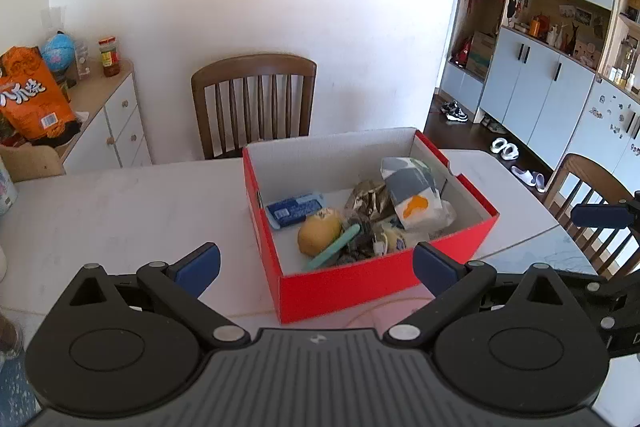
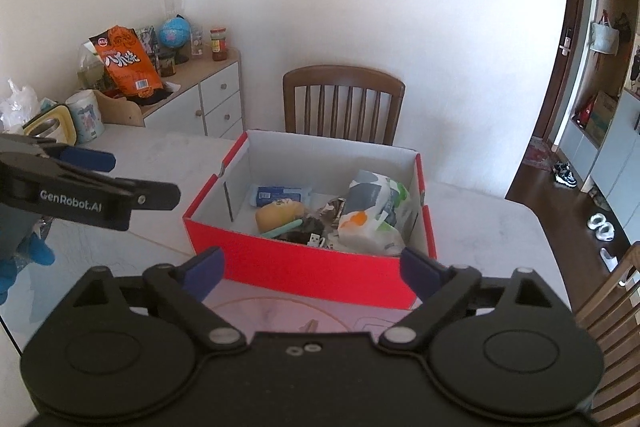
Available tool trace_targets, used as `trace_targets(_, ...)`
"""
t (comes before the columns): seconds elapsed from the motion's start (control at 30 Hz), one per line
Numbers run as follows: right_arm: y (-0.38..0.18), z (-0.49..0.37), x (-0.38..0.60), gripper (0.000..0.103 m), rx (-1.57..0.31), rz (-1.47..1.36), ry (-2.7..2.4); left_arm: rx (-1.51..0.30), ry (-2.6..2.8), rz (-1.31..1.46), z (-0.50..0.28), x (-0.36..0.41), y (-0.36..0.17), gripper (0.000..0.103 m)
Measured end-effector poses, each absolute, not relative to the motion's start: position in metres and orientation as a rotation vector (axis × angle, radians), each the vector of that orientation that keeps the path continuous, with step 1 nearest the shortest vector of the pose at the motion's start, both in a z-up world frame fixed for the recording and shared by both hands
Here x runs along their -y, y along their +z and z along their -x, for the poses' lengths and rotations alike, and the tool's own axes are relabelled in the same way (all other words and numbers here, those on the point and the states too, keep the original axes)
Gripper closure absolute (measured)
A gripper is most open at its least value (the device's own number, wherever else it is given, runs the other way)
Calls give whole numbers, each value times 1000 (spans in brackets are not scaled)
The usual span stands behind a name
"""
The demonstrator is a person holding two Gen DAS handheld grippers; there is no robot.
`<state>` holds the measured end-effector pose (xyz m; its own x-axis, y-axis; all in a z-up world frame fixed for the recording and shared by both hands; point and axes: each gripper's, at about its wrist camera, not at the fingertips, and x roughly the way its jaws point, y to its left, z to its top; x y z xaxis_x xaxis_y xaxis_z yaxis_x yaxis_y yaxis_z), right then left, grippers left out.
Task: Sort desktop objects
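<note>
Tabletop first, at the left of the left wrist view — the white table [image 1: 120,211] is bare where it shows, nothing loose waiting on it. Left gripper [image 1: 316,263] sits low in the frame with its blue pads spread wide and nothing between them. Moving right, the red box [image 1: 360,287] fills the centre, lid off, and it is well stocked: a blue packet [image 1: 294,209] against the left wall, a yellow round fruit [image 1: 319,235] just in front of it, a teal stick [image 1: 334,251] leaning across the fruit, crumpled foil wrappers [image 1: 366,199] in the middle, and a white printed bag [image 1: 416,195] standing tall on the right side.

Over to the right wrist view: right gripper [image 2: 310,271] hangs low centre, jaws wide apart and empty, just short of the box's near wall. A small white USB plug [image 2: 316,239] lies among the clutter by that wall.

Judging by this, the sorting looks close to finished — everything visible is in the box, both tools are free, and no stray item shows on the table. Anything left would be outside these two views.
</note>
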<state>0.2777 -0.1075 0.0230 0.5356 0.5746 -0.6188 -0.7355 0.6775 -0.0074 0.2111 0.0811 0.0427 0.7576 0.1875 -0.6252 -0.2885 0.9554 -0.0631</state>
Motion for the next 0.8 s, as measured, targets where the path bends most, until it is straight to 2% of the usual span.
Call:
trace_targets(0.2,23,-269,120,0,-617,253,783,-655,261,170,-192,-74,42,0)
trace_targets(0.8,19,-251,137,0,-641,225,770,-684,262,164,-160,-56,33,0)
